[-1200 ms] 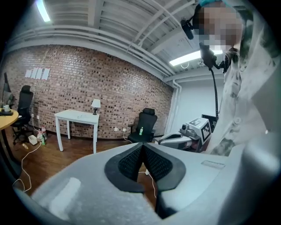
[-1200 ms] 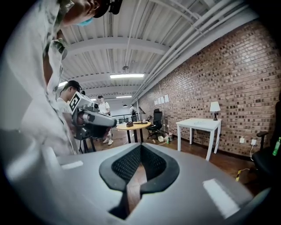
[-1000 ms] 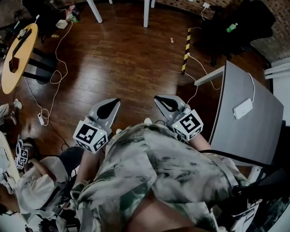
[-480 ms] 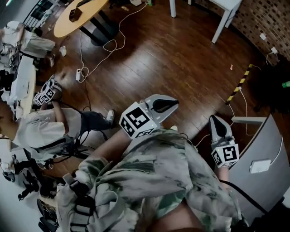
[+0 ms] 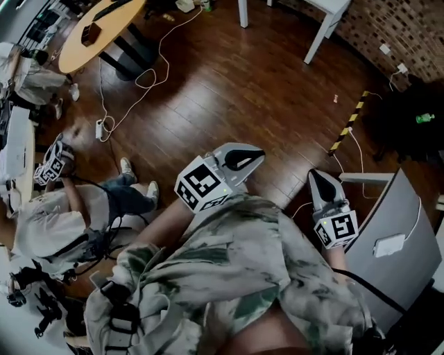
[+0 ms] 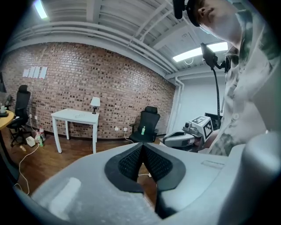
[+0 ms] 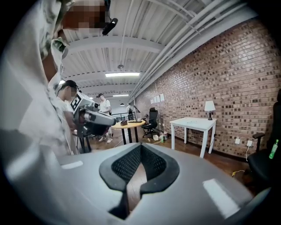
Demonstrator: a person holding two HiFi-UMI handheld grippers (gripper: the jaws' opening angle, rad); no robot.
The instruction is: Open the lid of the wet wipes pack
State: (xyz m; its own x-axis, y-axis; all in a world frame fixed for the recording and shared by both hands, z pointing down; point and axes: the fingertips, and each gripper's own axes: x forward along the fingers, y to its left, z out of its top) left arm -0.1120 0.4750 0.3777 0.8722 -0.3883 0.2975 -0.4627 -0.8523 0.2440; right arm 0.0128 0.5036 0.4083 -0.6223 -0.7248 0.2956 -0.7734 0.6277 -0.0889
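Observation:
No wet wipes pack shows in any view. In the head view both grippers are held in front of the person's patterned shirt, above the wooden floor. My left gripper (image 5: 258,154) points right, its pads pressed together with nothing between them (image 6: 142,147). My right gripper (image 5: 313,175) points away from the body, beside the grey table (image 5: 378,208); it is shut and empty too (image 7: 140,146). Each gripper view also catches the other gripper: the right one (image 6: 186,135) and the left one (image 7: 92,116).
A white flat object with a cable (image 5: 388,244) lies on the grey table. A person sits on the floor at left (image 5: 62,215). Cables trail across the floor near a round wooden table (image 5: 97,31), a white table (image 5: 326,10) and a black chair (image 5: 416,118).
The head view has swung round, so the floor and furniture have shifted. The left gripper has risen and now points right; the right gripper has moved close to the grey table. Both stay shut.

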